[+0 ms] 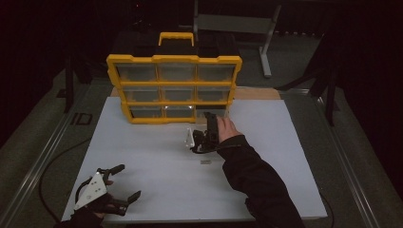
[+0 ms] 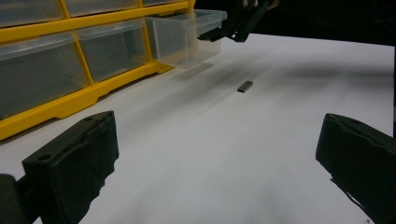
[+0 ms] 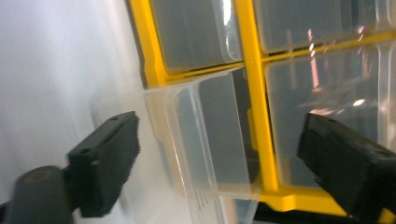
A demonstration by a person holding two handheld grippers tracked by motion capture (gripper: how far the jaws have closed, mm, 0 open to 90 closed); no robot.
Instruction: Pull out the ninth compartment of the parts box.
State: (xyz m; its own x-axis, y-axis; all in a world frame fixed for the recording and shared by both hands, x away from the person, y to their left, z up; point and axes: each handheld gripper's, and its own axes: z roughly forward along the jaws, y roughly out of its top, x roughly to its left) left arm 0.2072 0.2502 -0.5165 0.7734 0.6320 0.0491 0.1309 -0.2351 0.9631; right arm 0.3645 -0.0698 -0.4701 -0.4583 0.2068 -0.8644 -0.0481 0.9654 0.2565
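While its jaws stand spread, the right gripper (image 3: pixel 219 163) straddles the pulled-out clear drawer (image 3: pixel 205 135).

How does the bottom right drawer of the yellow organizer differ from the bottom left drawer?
The bottom right drawer is pulled out over the white table; the bottom left drawer sits pushed in, flush with the yellow frame. The right gripper is at the bottom right drawer, jaws open; nothing is at the bottom left drawer. Both are clear plastic.
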